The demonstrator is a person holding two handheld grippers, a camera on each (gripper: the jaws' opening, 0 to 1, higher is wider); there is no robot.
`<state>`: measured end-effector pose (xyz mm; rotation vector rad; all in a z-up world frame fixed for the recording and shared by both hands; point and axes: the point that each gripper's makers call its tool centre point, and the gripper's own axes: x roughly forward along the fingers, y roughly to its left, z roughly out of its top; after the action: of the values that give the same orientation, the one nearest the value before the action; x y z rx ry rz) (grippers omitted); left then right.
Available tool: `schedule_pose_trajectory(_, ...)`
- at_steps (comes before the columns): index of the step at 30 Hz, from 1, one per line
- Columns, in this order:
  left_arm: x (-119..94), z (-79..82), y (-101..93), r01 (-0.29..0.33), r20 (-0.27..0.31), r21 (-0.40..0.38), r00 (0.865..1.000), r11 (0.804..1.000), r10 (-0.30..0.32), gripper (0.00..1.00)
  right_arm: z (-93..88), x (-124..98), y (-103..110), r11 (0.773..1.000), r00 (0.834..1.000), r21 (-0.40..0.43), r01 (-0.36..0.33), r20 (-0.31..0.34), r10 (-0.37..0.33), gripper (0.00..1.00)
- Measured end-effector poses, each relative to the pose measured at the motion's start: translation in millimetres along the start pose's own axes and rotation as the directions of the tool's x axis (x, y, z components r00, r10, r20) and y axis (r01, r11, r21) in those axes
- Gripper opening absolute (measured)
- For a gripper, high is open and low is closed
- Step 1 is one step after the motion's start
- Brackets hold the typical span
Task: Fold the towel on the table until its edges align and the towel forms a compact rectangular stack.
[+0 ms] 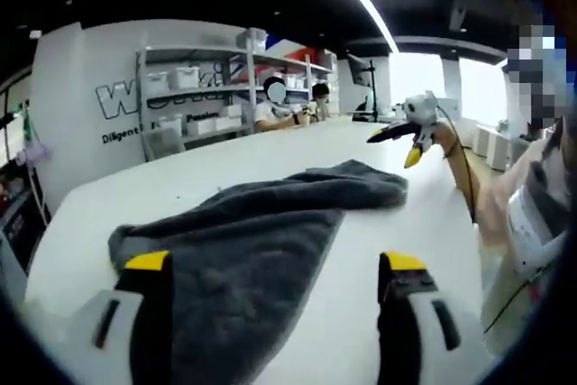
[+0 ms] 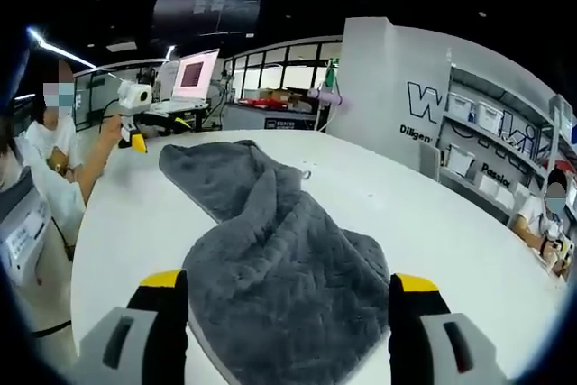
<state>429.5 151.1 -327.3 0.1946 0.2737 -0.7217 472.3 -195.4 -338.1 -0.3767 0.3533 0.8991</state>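
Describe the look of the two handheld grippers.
The left gripper has two black jaws with yellow tips, set in pale grey housings with dark slots. The right gripper looks the same: black jaws, yellow tips, pale grey housings with dark slots.

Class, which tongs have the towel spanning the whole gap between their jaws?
The right tongs: the towel reaches from jaw to jaw. At the left tongs it lies by one jaw, with bare table by the other.

- My work surface is a white table [image 1: 270,164] with a rounded edge.
- One grey towel [image 2: 279,263] lies rumpled across its middle, reaching toward both near edges.
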Motion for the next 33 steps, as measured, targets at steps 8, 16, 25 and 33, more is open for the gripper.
schedule_pose_trajectory(8,2,0.3,-8.9,0.029,-0.003,0.020,1.000,0.999,-0.029,0.99,18.9,-6,-6,1.000,1.000,-0.006,0.013,0.027,-0.013,0.97)
schedule_pose_trajectory(16,0,2.1,-15.1,0.056,0.006,0.032,0.998,0.998,-0.056,0.99,31.9,-6,-26,0.998,0.999,0.018,0.054,0.004,-0.054,0.96)
schedule_pose_trajectory(25,-3,4.2,-18.5,0.065,0.019,0.046,0.998,0.997,-0.066,0.99,39.1,12,-41,0.996,0.992,-0.012,0.085,-0.090,-0.085,0.90)
schedule_pose_trajectory(33,-5,6.2,-18.8,0.057,0.031,0.065,0.998,0.996,-0.059,0.99,47.4,41,-58,0.996,0.984,-0.024,0.090,-0.151,-0.092,0.81)
